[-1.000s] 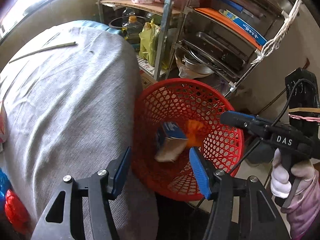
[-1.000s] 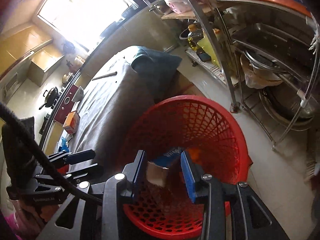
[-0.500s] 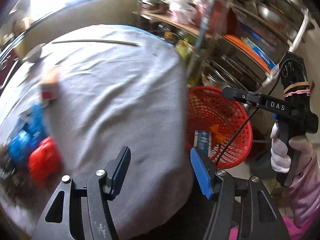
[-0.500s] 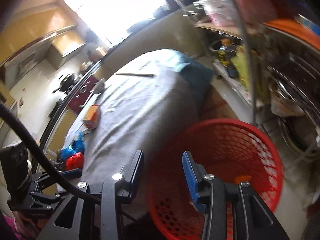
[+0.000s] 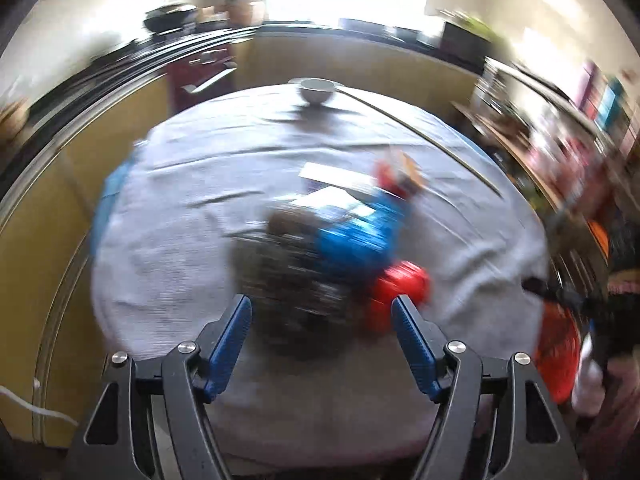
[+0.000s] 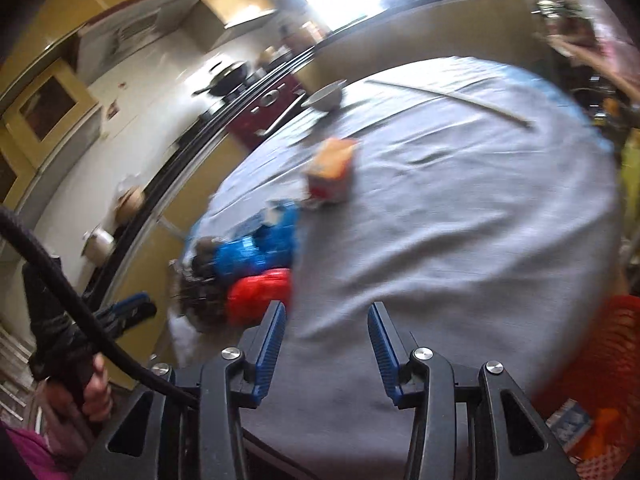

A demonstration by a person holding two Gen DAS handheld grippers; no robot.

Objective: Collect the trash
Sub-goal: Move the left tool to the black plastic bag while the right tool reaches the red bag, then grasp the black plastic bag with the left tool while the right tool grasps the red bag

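Left wrist view: a blurred heap of trash — blue wrapper (image 5: 352, 240), red wrapper (image 5: 400, 284) — lies mid-worktop (image 5: 180, 200), the left gripper (image 5: 321, 334) above it, fingers apart, just been opening, empty. Right gripper (image 6: 326, 334) likewise, empty. Red basket (image 6: 600, 360) waits beside. Next pick likely — needs descent onto one piece.

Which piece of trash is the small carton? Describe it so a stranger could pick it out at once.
Start at the round table under the grey cloth. A heap of wrappers lies near its left edge in the right wrist view; just beyond the blue wrapper, toward the white bowl, stands the small carton. It alone is boxy and upright, orange on top with a red and white face, while its neighbours are crumpled.
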